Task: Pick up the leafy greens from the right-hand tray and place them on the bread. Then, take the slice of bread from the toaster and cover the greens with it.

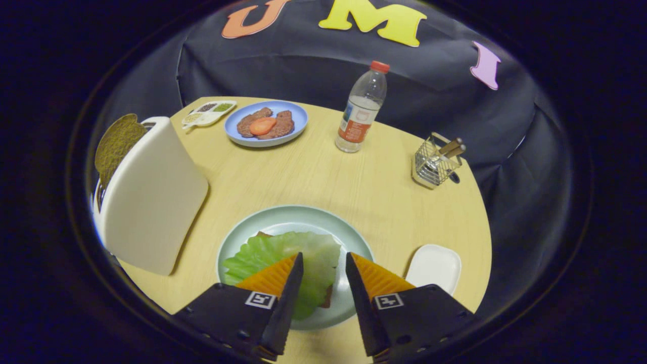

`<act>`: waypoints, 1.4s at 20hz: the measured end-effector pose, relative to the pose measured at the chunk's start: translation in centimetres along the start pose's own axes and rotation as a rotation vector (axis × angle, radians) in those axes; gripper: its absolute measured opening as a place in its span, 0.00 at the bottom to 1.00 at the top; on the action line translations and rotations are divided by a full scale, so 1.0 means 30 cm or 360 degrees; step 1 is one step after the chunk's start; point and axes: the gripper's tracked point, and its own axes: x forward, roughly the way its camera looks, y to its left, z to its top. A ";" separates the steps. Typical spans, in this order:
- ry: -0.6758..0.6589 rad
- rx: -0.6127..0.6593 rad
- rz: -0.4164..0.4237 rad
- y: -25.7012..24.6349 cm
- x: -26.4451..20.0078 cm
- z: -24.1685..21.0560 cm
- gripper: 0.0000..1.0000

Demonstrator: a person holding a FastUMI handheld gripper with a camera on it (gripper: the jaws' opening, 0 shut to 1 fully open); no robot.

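- Near the table's [313,177] front edge sat a pale green plate [303,215], and on it lay the leafy greens [268,250], spread over a slice of bread [263,234] whose dark crust showed at the leaf's far side and under its near side.
- The gripper [323,273] hung above the near part of that plate, its fingers [290,283] parted by a moderate gap and holding nothing; the greens lay below and between them, reaching under the left finger.
- At the table's left edge stood a white toaster [151,202], with a second slice of bread [117,144] sticking up out of its slot.
- Just right of the plate, near the front-right edge, rested a small white tray [434,265].
- Toward the far edge sat a blue plate [298,119] carrying two brown meat patties [275,126] and an orange-red slice [263,125] on top of them.
- Beside that plate, at the far-left edge, lay a small white seasoning dish [210,114] with several compartments.
- A clear plastic bottle [363,108] with a red cap stood upright right of the blue plate.
- A wire basket [434,164] holding utensils stood by the right edge.
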 end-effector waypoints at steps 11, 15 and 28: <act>-0.0398 0.0176 0.0197 0.124 -0.501 0.128 0.98; -0.0536 0.0262 0.0085 0.134 -0.613 0.193 0.98; -0.0472 0.0301 0.0208 0.527 -0.581 0.362 0.97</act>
